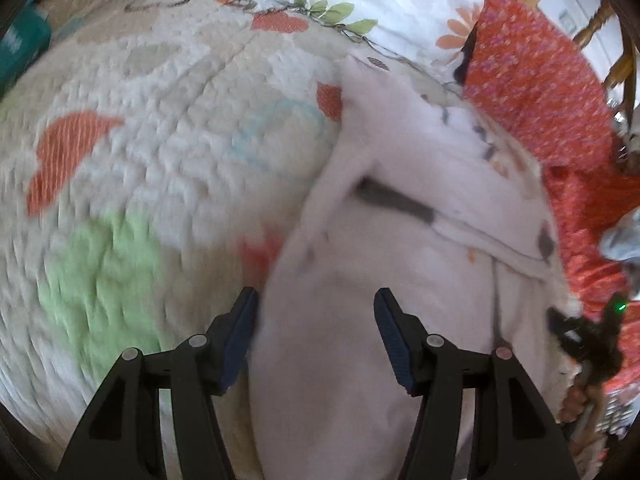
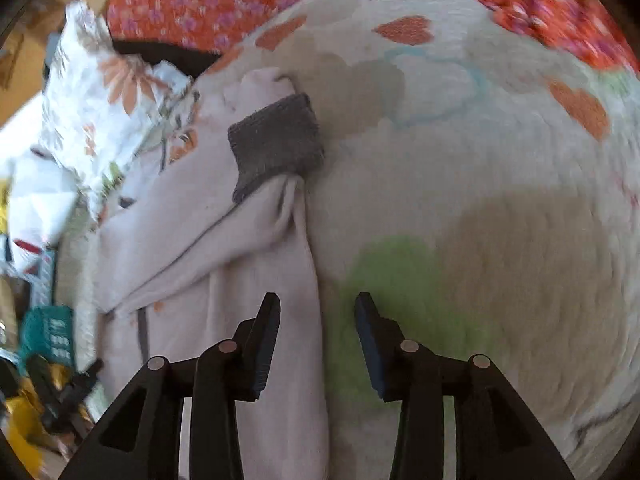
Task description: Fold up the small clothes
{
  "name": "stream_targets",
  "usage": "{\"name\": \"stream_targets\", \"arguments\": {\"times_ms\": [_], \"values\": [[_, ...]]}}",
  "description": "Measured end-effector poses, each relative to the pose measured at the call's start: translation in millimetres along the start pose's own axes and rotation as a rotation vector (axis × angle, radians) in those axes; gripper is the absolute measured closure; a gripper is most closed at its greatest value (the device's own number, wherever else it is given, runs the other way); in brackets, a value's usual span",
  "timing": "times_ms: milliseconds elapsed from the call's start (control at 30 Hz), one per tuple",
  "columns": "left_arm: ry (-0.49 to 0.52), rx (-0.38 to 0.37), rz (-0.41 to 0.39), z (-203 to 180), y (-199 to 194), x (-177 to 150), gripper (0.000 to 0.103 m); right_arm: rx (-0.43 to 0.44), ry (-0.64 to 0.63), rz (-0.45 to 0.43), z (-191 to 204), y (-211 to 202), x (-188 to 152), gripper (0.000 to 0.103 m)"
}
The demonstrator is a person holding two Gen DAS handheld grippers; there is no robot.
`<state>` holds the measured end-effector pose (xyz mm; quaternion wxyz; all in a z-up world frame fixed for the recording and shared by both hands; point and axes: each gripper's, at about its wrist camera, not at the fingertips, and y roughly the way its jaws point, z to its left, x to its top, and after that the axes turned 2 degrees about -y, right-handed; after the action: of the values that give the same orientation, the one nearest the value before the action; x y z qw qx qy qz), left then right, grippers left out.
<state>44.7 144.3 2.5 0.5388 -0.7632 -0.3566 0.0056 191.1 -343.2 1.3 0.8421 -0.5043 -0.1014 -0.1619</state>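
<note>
Left claw (image 1: pixel 316 316) is hanging open over the pale pink garment (image 1: pixel 400 240), nothing pinched between its pads. Right claw (image 2: pixel 318 320) is gaping too, straddling the garment's long edge, pads clear of the cloth. The garment, grey cuff (image 2: pixel 276 140) showing, is lying on the quilt (image 1: pixel 160 120) beside the red flowered fabric (image 1: pixel 532 80).

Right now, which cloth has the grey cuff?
The pale pink garment, between both grippers; its grey cuff is folded over. The red floral cloth has none.
</note>
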Motion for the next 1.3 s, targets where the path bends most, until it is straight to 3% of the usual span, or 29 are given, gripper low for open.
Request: {"name": "stream_targets", "arguments": {"times_ms": [33,167,367,700,900,933,967,1033,1100,1300], "values": [[-0.015,-0.027,0.003,1.8,-3.2,-9.9,0.044,0.018,0.006,0.005,-0.7,-4.2,-5.6,0.06],[-0.025,-0.072,-0.014,0.1,-16.3,-51.3,0.044,0.275,0.14,0.094,-12.8,-6.2,-47.1,0.06],[-0.077,-0.144,0.006,6.6,-30.0,-105.7,0.044,0.419,0.177,0.132,-10.2,-13.2,-110.1,0.06],[-0.138,-0.186,0.059,14.5,-31.5,-137.7,0.04,0.414,0.024,0.195,17.4,-17.3,-177.9,0.06],[-0.129,-0.165,0.091,10.7,-26.0,-152.7,0.04,0.347,-0.043,0.154,30.8,-20.2,-184.9,0.062],[-0.129,-0.159,0.095,10.9,-25.4,-153.4,0.044,0.343,-0.037,0.151,30.0,-19.7,-184.6,0.067],[-0.129,-0.14,0.093,11.7,-25.9,-153.5,0.064,0.33,-0.029,0.145,28.5,-18.8,-184.4,0.079],[-0.147,-0.1,0.093,17.0,-27.9,-148.5,0.096,0.297,-0.013,0.142,24.7,-16.8,-184.5,0.092],[-0.216,-0.159,0.068,29.4,-41.2,-140.4,0.097,0.309,0.004,0.147,16.4,-19.4,-179.7,0.093],[-0.189,-0.212,-0.102,35.6,-123.2,-129.6,0.097,0.394,-0.034,0.044,16.9,-78.9,-171.3,0.094]]}}
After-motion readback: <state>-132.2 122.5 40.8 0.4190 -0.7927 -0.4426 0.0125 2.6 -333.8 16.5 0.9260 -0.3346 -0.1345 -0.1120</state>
